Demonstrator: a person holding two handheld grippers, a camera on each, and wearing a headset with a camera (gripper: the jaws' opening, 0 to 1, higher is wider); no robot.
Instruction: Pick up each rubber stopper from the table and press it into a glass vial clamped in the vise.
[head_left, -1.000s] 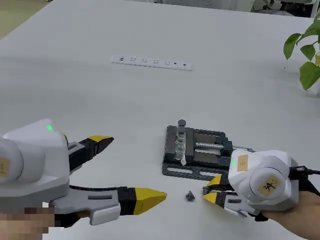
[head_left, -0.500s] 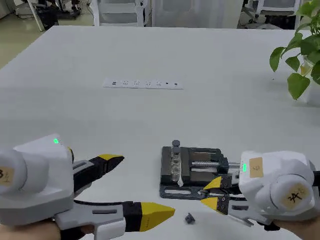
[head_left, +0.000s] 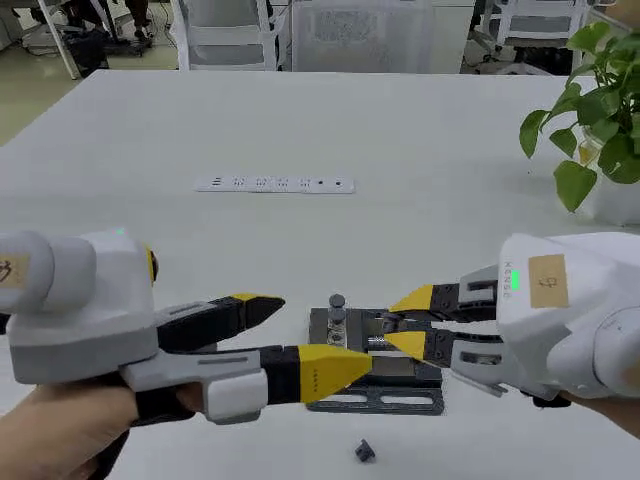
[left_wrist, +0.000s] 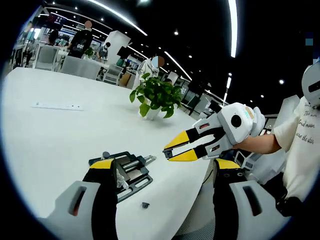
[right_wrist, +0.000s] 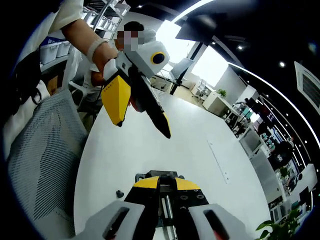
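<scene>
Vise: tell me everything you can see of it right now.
Small dark metal bench vise lying flat on the white table, with a slotted base plate and a silver screw between its blocks. A row of clear glass vials stands upright, clamped at one end; the far one carries a dark stopper. Its middle is partly hidden in the head view.

One vise (head_left: 395, 400) stands on the surface (head_left: 200, 120). There are two rubber stoppers: one fitted stopper (head_left: 337, 300) capping a vial (head_left: 337, 320) at the vise's far end, and one loose stopper (head_left: 365, 452) just in front of the vise. How many vials the vise holds cannot be told. Beyond the vise lies one power strip (head_left: 275, 184); off to its right, one potted plant (head_left: 590, 110).
</scene>
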